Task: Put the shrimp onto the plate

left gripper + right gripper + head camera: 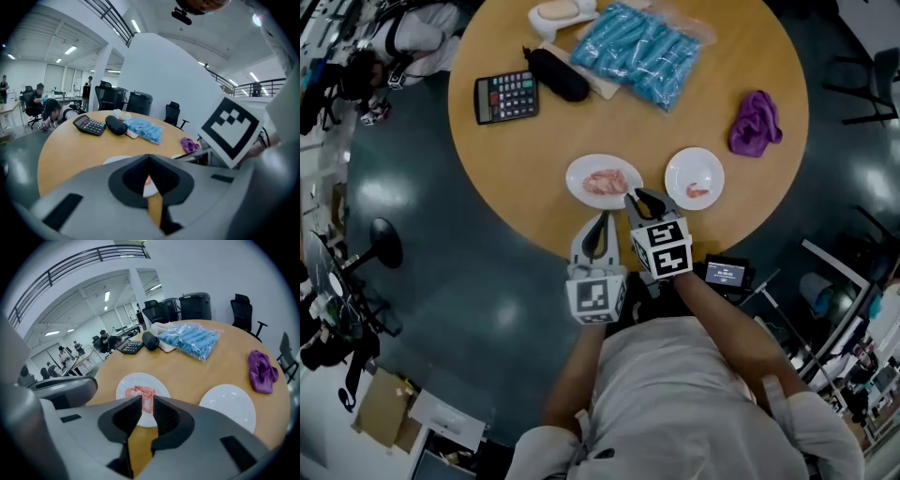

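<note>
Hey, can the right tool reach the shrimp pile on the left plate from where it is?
Probably yes. The right tool points straight at the shrimp, jaws slightly apart, right by the plate's near rim, and nothing lies between them.

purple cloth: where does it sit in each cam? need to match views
Head view: the purple cloth is at upper right, near the table's right edge.
Left gripper view: right of centre, at the table's right edge.
Right gripper view: far right, close to the table edge.
Shared landmark: the blue bag, which lies left of the cloth in all three views.
</note>
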The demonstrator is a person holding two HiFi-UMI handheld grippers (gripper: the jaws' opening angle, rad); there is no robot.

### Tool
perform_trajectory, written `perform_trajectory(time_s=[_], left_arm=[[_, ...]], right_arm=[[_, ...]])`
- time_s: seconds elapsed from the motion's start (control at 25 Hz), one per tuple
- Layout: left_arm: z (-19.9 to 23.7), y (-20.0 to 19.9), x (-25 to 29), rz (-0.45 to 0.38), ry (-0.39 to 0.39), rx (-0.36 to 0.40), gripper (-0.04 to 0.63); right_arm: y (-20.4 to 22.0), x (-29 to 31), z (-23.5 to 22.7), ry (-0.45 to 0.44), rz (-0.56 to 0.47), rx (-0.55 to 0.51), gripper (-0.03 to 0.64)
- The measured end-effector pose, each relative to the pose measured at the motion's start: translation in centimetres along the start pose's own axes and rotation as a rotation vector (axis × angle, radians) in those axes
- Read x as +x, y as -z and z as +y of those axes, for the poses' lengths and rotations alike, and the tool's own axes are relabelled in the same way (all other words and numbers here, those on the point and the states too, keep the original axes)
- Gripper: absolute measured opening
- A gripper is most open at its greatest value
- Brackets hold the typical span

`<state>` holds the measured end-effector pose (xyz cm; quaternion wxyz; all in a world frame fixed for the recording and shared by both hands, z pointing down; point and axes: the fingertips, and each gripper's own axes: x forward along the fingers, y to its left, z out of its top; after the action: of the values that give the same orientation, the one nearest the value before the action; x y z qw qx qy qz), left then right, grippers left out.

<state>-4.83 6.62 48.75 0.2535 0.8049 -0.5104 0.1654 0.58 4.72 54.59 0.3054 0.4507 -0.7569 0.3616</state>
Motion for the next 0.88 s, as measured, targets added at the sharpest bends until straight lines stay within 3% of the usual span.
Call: perform_trajectory(time_s=[0.56, 0.88], left_arm=[[2.7, 1.4, 0.9, 0.032, -0.005, -0.035, 0.008], [2.8, 1.3, 0.7, 0.022, 0.0, -0.052, 0.008]], right_arm=[[1.4, 5.7, -1.0, 0.119, 0.197, -0.067, 0.091], [1.2, 6.6, -1.1, 0.173, 0.242, -0.136, 0.089]])
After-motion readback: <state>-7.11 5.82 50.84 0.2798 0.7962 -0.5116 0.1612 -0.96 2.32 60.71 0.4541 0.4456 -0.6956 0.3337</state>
